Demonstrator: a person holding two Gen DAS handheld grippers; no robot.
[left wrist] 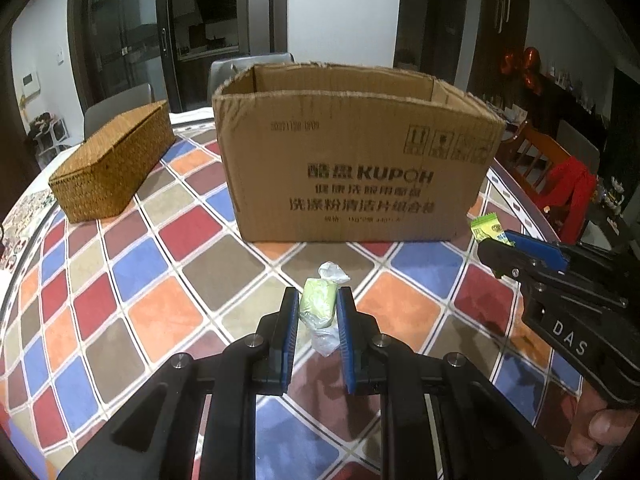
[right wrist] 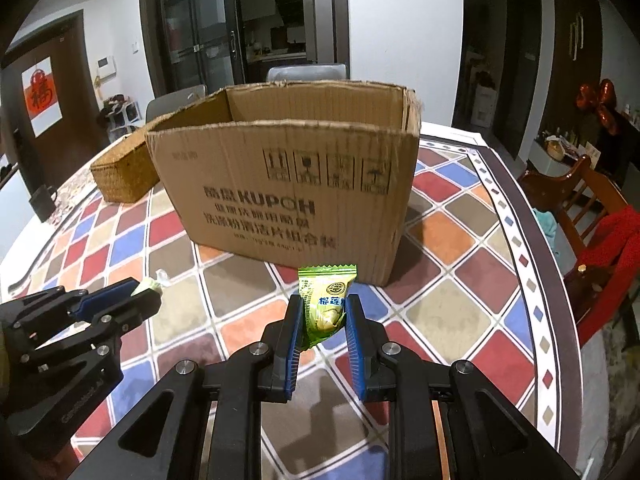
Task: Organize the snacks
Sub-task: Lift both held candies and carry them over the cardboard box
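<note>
Snacks both held: left gripper [left wrist: 318,308] clamps pale green candy [left wrist: 318,306] at lower centre, right gripper [right wrist: 323,312] clamps green packet [right wrist: 326,300]. Best clear cardboard box [right wrist: 280,168] rim above before releasing inside.

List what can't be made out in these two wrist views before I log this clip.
- Cardboard box contents: both views, its front wall hides the floor.
- Wicker basket interior: left view, seen side-on; right view, partly behind the box.
- Pale green candy label: left view, none legible through the clear wrap.
- Small box print: blurred.
</note>
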